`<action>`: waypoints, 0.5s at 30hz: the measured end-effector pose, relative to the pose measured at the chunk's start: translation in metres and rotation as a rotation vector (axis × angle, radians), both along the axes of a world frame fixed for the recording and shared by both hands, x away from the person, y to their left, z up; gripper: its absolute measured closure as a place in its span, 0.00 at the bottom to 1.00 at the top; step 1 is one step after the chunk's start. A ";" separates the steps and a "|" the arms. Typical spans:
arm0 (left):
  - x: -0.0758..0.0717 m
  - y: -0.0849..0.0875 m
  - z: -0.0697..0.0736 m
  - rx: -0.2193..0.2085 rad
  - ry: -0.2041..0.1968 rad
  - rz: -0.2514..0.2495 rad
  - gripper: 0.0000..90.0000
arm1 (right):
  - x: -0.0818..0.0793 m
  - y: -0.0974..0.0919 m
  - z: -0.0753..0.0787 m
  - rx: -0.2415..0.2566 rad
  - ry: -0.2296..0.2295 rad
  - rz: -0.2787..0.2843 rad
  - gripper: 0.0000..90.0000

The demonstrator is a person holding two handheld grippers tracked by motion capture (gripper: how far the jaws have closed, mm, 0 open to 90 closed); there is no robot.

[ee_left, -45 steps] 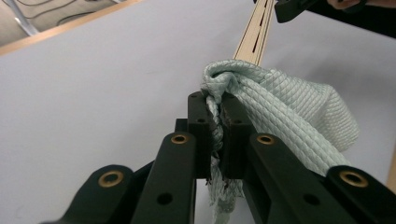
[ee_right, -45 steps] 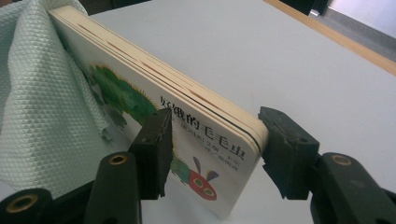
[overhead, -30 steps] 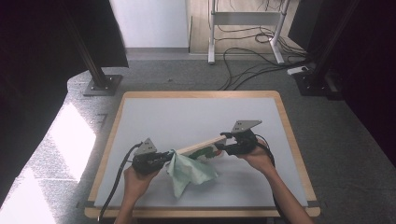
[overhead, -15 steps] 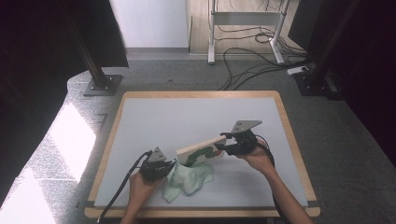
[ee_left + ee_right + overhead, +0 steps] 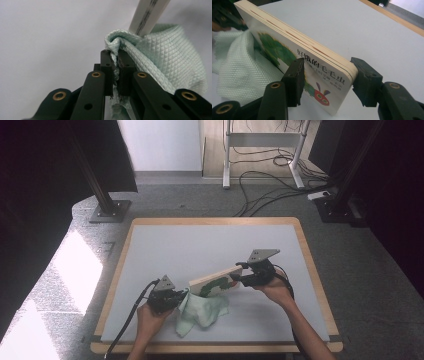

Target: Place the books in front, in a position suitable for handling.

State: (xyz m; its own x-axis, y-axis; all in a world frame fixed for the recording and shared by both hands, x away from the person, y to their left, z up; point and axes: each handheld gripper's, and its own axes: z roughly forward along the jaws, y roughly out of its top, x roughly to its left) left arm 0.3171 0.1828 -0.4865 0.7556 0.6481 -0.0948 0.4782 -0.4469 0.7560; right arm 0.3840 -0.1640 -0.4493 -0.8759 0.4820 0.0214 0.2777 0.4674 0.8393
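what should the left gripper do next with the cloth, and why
Probably draw the cloth along the book cover in a short wiping stroke. The left gripper is shut on a bunched fold of cloth that lies against the cover, while the right gripper clamps the book on edge, tilted above the table.

The gripper (image 5: 114, 56) is clamped tight on a bunched fold of pale green quilted cloth (image 5: 160, 57), which bulges out past the black jaws and drapes away to the right. A pale board edge (image 5: 147, 17) with a dark line rises behind the cloth, touching it. Plain grey surface (image 5: 50, 32) lies beyond.
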 end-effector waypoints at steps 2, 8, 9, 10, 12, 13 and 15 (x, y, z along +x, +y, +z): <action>0.001 0.000 0.009 0.000 -0.024 0.000 0.94 | 0.000 0.000 0.000 -0.002 0.000 0.000 0.50; 0.000 -0.001 0.035 -0.020 -0.082 -0.008 0.94 | 0.000 -0.001 0.000 -0.002 0.004 0.001 0.50; -0.001 -0.001 0.039 -0.023 -0.093 -0.009 0.94 | 0.000 -0.001 0.000 -0.001 0.004 0.001 0.50; -0.002 -0.001 0.043 -0.032 -0.100 -0.012 0.94 | 0.000 -0.001 0.000 0.000 0.003 0.000 0.50; -0.005 -0.001 0.049 -0.044 -0.114 -0.015 0.94 | -0.001 -0.002 -0.001 0.001 0.004 0.003 0.50; -0.006 -0.001 0.051 -0.045 -0.120 -0.014 0.94 | -0.001 -0.002 -0.001 0.001 0.004 0.005 0.50; -0.007 -0.002 0.050 -0.037 -0.125 -0.012 0.94 | -0.001 -0.001 -0.001 -0.001 0.003 0.007 0.49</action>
